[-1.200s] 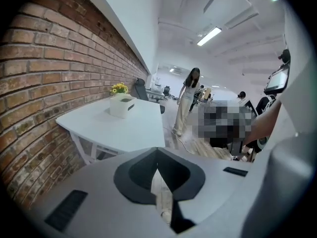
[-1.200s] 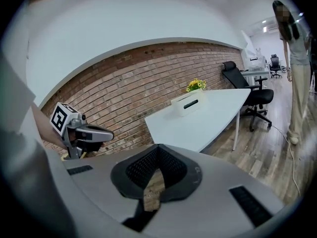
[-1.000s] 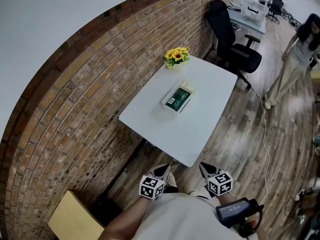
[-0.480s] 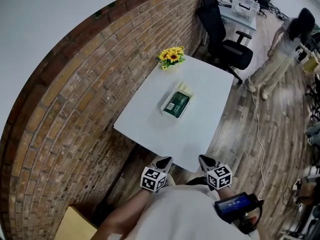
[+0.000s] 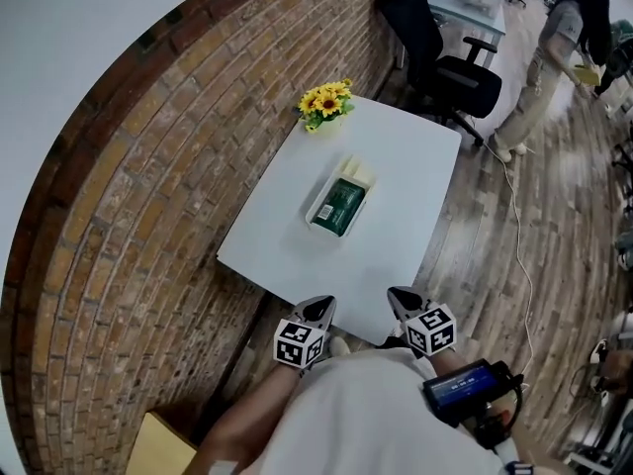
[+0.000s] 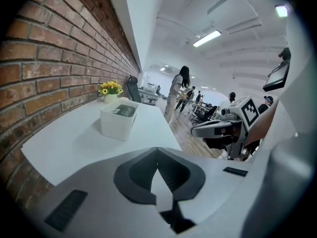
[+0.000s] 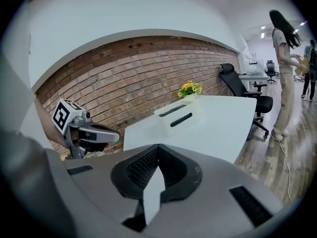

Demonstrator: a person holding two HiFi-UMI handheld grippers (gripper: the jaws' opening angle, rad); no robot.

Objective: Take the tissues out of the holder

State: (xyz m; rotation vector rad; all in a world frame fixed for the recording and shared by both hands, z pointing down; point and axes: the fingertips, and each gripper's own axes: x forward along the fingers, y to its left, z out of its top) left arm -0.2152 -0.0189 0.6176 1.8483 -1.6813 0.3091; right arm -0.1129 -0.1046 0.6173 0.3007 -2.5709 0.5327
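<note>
A white tissue holder (image 5: 341, 178) with a green tissue pack (image 5: 338, 207) in it lies mid-table on the white table (image 5: 396, 226). The holder (image 6: 119, 119) stands ahead and left in the left gripper view, and the holder (image 7: 178, 114) is ahead in the right gripper view. My left gripper (image 5: 321, 308) and right gripper (image 5: 399, 296) hover side by side at the table's near edge, well short of the holder. Both are shut with nothing between the jaws, as the left gripper (image 6: 157, 148) and right gripper (image 7: 158, 146) show in their own views.
Yellow flowers (image 5: 324, 102) stand at the table's far corner by the brick wall (image 5: 129, 196). A black office chair (image 5: 450, 62) and a standing person (image 5: 549, 57) are beyond the table. A cable (image 5: 519, 255) runs along the wooden floor on the right. A cardboard box (image 5: 163, 448) sits lower left.
Both grippers have come forward together to the table's near edge, still shut. The table and holder appear nearer. The person in the background has walked further away.
</note>
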